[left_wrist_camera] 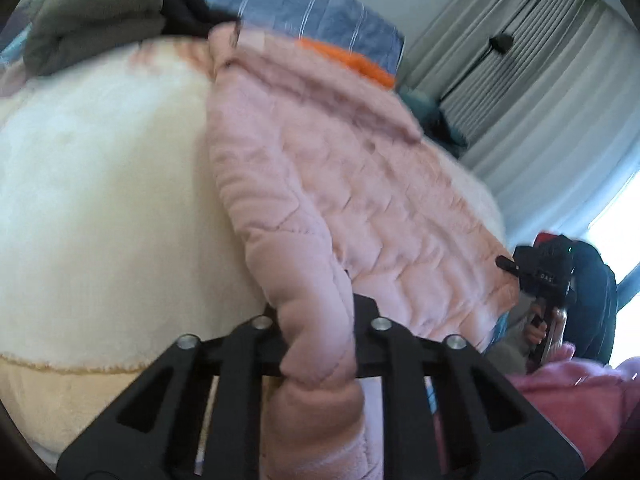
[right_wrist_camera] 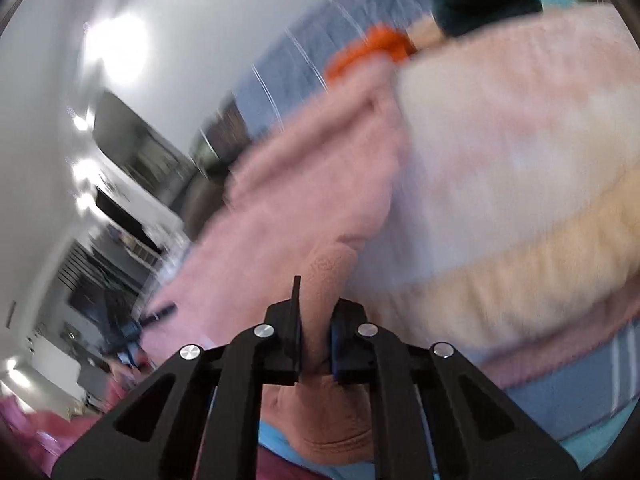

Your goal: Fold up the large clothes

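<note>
Pink fleece garment (left_wrist_camera: 320, 184) blurred, clamped by both grippers' jaws

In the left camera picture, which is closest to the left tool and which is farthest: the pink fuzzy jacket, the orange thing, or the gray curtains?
1. Pink fuzzy jacket: pinched in the left tool.
2. Orange thing: beyond the jacket's far end, upper middle.
3. Gray curtains: at the room's far wall, upper right.
</note>
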A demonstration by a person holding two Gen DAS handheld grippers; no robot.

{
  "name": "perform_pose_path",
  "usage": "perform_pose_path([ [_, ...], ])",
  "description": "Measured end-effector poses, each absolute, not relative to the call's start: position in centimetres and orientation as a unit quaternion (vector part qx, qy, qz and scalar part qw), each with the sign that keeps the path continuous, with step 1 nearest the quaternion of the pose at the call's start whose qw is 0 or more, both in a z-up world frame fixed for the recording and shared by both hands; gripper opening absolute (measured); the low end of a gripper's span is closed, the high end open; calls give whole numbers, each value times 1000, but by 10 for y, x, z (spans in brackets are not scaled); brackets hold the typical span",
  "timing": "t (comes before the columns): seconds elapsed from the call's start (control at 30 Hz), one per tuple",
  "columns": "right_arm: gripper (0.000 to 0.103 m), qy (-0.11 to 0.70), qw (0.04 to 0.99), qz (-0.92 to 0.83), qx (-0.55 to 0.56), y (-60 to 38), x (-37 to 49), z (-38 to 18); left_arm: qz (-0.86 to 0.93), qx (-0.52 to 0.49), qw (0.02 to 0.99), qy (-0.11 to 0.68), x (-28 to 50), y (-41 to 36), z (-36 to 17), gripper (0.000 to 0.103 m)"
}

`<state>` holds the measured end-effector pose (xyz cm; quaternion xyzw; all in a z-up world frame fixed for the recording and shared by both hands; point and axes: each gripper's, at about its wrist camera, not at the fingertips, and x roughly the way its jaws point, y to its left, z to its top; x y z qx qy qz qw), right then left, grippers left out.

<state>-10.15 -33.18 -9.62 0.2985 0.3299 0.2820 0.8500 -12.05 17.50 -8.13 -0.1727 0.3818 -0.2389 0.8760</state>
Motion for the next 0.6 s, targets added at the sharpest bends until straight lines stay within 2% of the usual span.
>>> perform_pose_path([
  [0.2,9,243,867,307,308,-339,-101,-25,-247,-123,921,274,-132,145,9,10],
  [0.47,9,137,889,301,317,-390,-174,35,-270,-116,938,182,-186,138,82,11],
  [0.6,9,142,907,274,285,-391,-177,43,-256,-107,948,156,-210,144,101,15],
])
